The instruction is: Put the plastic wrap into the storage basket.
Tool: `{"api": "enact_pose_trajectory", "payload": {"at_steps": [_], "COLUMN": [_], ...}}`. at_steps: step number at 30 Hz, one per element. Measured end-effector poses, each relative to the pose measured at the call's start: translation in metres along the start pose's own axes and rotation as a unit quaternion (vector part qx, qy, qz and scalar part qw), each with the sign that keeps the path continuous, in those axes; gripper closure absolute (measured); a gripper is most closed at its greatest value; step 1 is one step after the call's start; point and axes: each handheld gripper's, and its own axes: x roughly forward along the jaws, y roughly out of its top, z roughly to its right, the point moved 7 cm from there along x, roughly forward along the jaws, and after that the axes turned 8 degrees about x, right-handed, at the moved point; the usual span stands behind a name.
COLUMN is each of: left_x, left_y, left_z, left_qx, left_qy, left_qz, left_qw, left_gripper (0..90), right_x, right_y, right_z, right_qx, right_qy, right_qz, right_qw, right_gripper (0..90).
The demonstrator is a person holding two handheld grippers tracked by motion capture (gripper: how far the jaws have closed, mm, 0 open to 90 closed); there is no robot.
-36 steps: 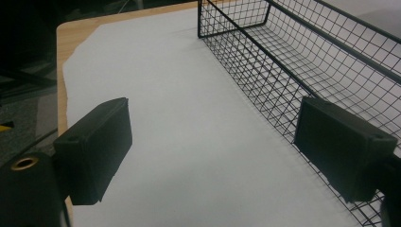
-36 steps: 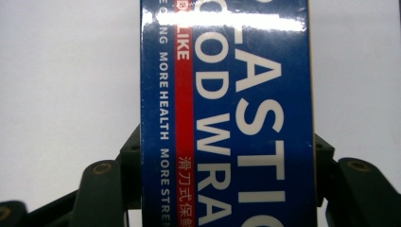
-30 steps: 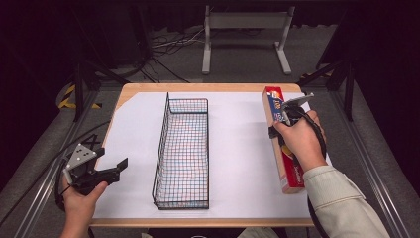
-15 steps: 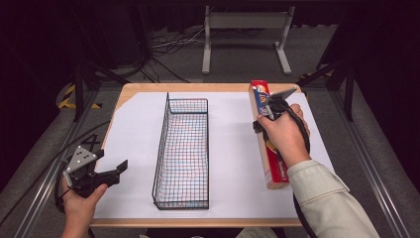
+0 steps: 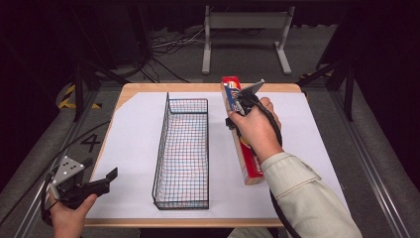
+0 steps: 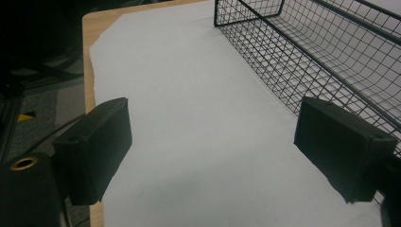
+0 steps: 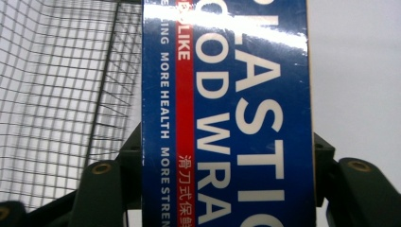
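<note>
Holding the long box in its jaws, the right gripper sits right of the basket. Left of the basket, the left gripper is open wide, holding nothing.

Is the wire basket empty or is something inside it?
Empty. Through the wire basket only the white sheet shows; the plastic wrap box sits outside, to its right.

Box reads "MORE HEALTH"; floor marked "4".
</note>
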Motion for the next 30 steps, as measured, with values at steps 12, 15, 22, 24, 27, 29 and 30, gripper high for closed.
{"api": "enact_pose_trajectory", "payload": {"at_steps": [12,15,22,24,27,29,30], "left_x": [-0.003,0.000,0.005,0.005,0.005,0.007,0.008], "left_y": [-0.006,-0.006,-0.004,-0.001,0.003,0.005,0.006], "left_z": [-0.002,0.001,0.010,0.010,0.011,0.012,0.012], "left_qx": [-0.005,-0.001,0.025,0.029,0.030,0.032,0.032], "left_qy": [0.005,-0.001,-0.015,-0.016,-0.021,-0.024,-0.026], "left_qz": [-0.001,0.000,0.001,0.007,0.015,0.018,0.019], "left_qw": [1.0000,1.0000,0.9996,0.9994,0.9992,0.9990,0.9990], "left_gripper": [12.6,12.6,12.1,12.1,12.1,12.1,12.1], "right_x": [0.003,0.003,0.001,0.000,-0.003,-0.005,-0.005], "right_y": [0.002,0.001,-0.003,-0.005,-0.005,-0.004,-0.005], "right_z": [-0.038,-0.047,-0.066,-0.069,-0.075,-0.081,-0.085], "right_qx": [0.004,0.008,0.027,0.037,0.045,0.044,0.047], "right_qy": [0.033,0.033,0.025,0.020,0.010,0.007,0.007], "right_qz": [0.004,0.005,0.000,-0.002,0.003,0.010,0.013], "right_qw": [0.9994,0.9994,0.9993,0.9991,0.9990,0.9989,0.9988], "right_gripper": [39.0,39.0,39.0,39.0,39.0,39.0,39.0]}}
